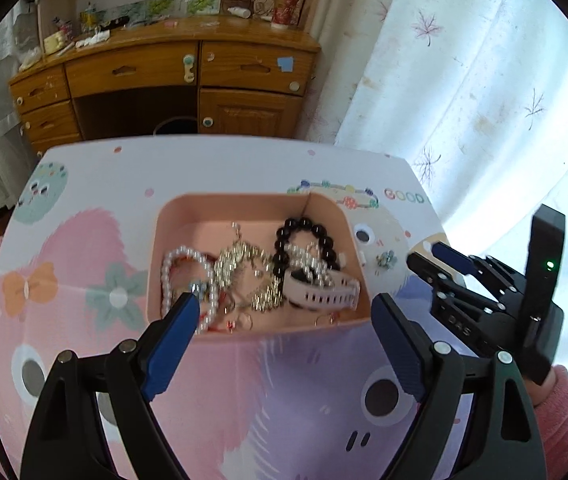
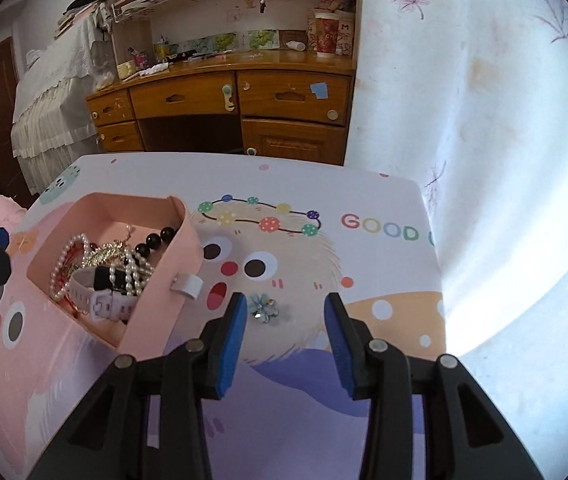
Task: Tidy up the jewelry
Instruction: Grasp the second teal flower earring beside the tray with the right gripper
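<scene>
A pink box (image 1: 172,216) on the table holds a pearl bracelet (image 1: 172,264), a gold chain (image 1: 244,268), a black bead bracelet (image 1: 303,228) and a white watch strap (image 1: 323,296). My left gripper (image 1: 285,304) hangs wide open over the box's near side, one fingertip (image 1: 188,308) above the pearls and nothing between its pads. A small blue flower brooch (image 2: 263,308) lies on the table to the right of the box (image 2: 156,292). My right gripper (image 2: 285,302) stands open just above it, the brooch near the left fingertip (image 2: 238,308), untouched.
The table cover (image 2: 363,272) has cartoon prints and drops off at its right and far edges. A wooden desk (image 2: 220,96) with drawers stands behind, and a bright curtain (image 2: 483,120) hangs to the right. A white strap loop (image 2: 188,285) sticks out of the box's right wall.
</scene>
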`<action>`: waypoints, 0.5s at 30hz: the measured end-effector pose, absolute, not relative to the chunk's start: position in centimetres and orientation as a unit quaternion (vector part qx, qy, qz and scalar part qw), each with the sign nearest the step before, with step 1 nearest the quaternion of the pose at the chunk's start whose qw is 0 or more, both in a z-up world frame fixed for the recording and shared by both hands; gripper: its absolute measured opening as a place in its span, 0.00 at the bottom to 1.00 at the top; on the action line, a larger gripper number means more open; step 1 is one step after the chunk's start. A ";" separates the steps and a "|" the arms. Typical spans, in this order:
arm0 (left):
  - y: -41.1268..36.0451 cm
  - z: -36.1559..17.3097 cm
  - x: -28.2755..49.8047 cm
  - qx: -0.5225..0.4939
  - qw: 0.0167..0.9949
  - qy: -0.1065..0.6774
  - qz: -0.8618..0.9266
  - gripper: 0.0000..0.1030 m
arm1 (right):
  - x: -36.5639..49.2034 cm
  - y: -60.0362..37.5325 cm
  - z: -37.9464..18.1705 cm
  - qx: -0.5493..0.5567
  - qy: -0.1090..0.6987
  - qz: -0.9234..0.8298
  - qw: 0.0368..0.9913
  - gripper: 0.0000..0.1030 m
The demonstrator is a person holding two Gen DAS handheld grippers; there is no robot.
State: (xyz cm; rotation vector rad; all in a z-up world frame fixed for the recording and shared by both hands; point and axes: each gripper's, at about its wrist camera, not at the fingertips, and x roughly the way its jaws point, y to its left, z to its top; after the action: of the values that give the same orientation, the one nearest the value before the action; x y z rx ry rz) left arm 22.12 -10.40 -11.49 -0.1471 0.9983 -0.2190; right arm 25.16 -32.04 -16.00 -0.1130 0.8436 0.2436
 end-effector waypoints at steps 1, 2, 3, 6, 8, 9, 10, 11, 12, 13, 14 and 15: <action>-10.3 -11.7 22.0 -0.070 0.867 0.482 -0.104 0.84 | 25.2 -31.8 -16.3 -0.058 0.407 0.121 0.904 0.39; -10.3 -12.0 21.8 -0.069 0.865 0.487 -0.101 0.84 | 25.3 -31.6 -16.6 -0.061 0.407 0.122 0.903 0.39; -10.2 -12.2 21.6 -0.068 0.864 0.489 -0.098 0.84 | 25.4 -31.3 -17.0 -0.068 0.405 0.125 0.903 0.39; -10.0 -12.9 21.3 -0.062 0.858 0.503 -0.084 0.84 | 25.7 -30.7 -17.6 -0.079 0.408 0.130 0.900 0.39; -9.7 -13.1 21.1 -0.064 0.857 0.506 -0.075 0.84 | 26.1 -30.4 -18.0 -0.082 0.416 0.131 0.896 0.39; -9.5 -13.2 21.0 -0.067 0.856 0.507 -0.071 0.84 | 26.3 -30.4 -18.2 -0.083 0.420 0.128 0.895 0.39; -9.3 -13.3 20.9 -0.070 0.855 0.509 -0.067 0.84 | 26.4 -30.4 -18.3 -0.082 0.421 0.127 0.894 0.39; -9.0 -13.4 20.8 -0.073 0.854 0.511 -0.064 0.84 | 26.5 -30.5 -18.5 -0.078 0.423 0.126 0.894 0.39; -8.9 -13.5 20.7 -0.073 0.854 0.512 -0.061 0.84 | 26.6 -30.6 -18.7 -0.076 0.424 0.125 0.894 0.39; -8.8 -13.6 20.6 -0.072 0.853 0.513 -0.057 0.84 | 26.7 -30.6 -18.8 -0.074 0.425 0.125 0.894 0.39; -8.6 -13.7 20.5 -0.070 0.853 0.514 -0.053 0.84 | 26.8 -30.7 -18.9 -0.074 0.426 0.124 0.893 0.39; -8.4 -13.9 20.5 -0.068 0.853 0.516 -0.049 0.84 | 26.8 -30.7 -19.0 -0.074 0.427 0.123 0.893 0.39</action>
State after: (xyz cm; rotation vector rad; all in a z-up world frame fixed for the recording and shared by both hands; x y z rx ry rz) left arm 20.46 -8.43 -13.86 -0.1440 1.0851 -0.1039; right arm 26.76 -30.70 -19.02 -0.1540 0.8859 0.2547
